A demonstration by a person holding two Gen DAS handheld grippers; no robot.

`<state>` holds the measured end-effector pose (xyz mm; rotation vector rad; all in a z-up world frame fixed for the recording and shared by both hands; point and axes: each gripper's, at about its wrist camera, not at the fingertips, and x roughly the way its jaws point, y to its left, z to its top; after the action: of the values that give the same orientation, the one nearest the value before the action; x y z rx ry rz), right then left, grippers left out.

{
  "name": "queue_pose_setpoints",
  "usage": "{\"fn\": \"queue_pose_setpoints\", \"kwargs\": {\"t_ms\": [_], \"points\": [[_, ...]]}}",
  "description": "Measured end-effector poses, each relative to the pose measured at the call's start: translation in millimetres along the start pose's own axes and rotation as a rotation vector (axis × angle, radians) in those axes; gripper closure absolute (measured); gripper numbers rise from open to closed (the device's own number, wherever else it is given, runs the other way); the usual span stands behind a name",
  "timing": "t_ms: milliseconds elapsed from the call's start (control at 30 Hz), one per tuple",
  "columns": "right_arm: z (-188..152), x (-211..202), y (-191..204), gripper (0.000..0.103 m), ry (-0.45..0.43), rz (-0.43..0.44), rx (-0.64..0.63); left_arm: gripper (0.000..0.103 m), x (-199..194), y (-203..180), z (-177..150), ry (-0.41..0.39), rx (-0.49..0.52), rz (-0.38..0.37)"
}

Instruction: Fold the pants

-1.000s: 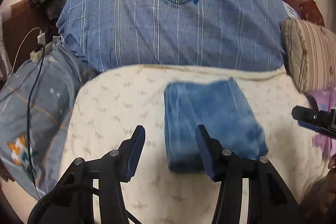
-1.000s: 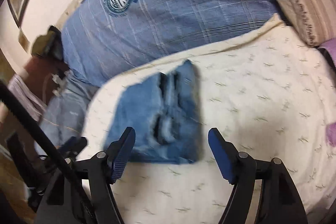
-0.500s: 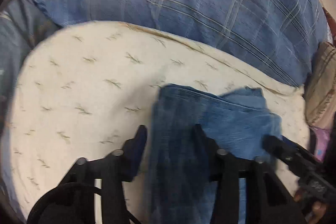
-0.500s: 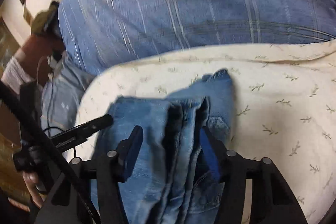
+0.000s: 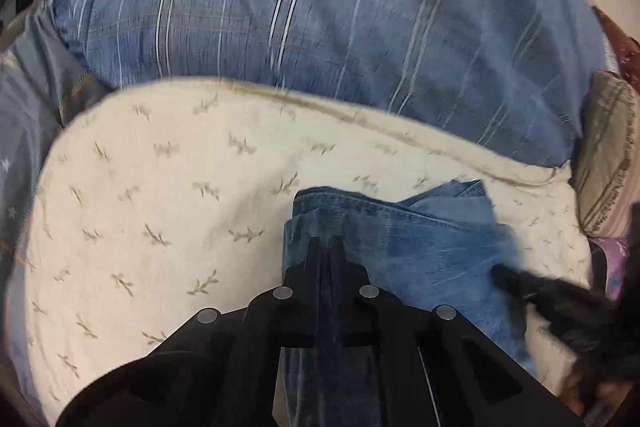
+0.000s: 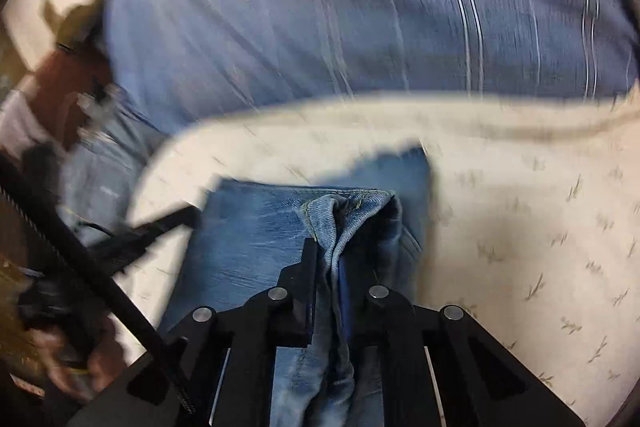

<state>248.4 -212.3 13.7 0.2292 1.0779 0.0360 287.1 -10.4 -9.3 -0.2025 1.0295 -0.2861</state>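
Folded blue jeans [image 5: 432, 251] lie on a cream sheet [image 5: 160, 207] printed with small sprigs. My left gripper [image 5: 326, 243] is shut on the left edge of the pants, with denim pinched between its black fingers. In the right wrist view the pants [image 6: 256, 227] show a bunched fold at their right edge. My right gripper [image 6: 334, 247] is closing its jaws there, and the pads press on that bunch of denim. Each gripper shows as a dark blur at the side of the other's view.
A big blue striped pillow [image 5: 320, 7] bulges behind the sheet, close to the far edge of the pants. A beige striped cushion [image 5: 608, 155] lies at the right. A hand [image 6: 60, 355] holds the left tool at the lower left; brown furniture [image 6: 60, 83] stands beyond.
Both grippers came down and forward onto the folded pants. Their open jaws straddled the left and right edges half a second ago and have since closed on the denim.
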Motion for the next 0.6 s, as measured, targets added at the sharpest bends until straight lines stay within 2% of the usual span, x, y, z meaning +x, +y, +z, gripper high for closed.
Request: {"fn": "queue_pose_setpoints", "kwargs": {"t_ms": [67,133,167,200,233,267,333,433,600], "points": [[-4.0,21.6,-7.5,0.092,0.045,-0.02,0.021,0.1,1.6,-0.6,-1.2,0.008,0.008,0.02],[-1.4,12.7,-3.1,0.087,0.036,-0.003,0.018,0.093,-5.9,2.4,2.0,0.02,-0.009,-0.011],[0.5,4.8,0.7,0.073,0.025,-0.005,-0.003,0.085,-10.5,4.7,3.4,0.017,-0.021,-0.04],[0.8,-4.7,2.1,0.062,0.01,-0.001,-0.012,0.072,-15.2,5.8,4.4,0.009,-0.029,-0.051],[0.5,-10.7,1.7,0.042,-0.002,0.006,-0.004,0.065,-19.8,7.6,5.8,-0.004,-0.033,-0.049],[-1.7,-21.0,-2.6,0.027,-0.026,0.026,0.022,0.055,-24.5,10.1,7.0,-0.021,-0.038,-0.04],[-2.5,-34.1,-9.7,0.022,-0.054,0.07,0.058,0.052,-25.1,15.4,9.6,-0.022,-0.057,-0.048],[3.5,-40.5,-26.3,0.019,-0.072,0.113,0.109,0.052,-12.0,20.8,12.2,0.018,-0.086,-0.07],[15.0,-1.9,-59.2,0.019,0.021,0.21,0.23,0.052,20.3,19.9,26.0,0.097,-0.075,-0.095]]}}
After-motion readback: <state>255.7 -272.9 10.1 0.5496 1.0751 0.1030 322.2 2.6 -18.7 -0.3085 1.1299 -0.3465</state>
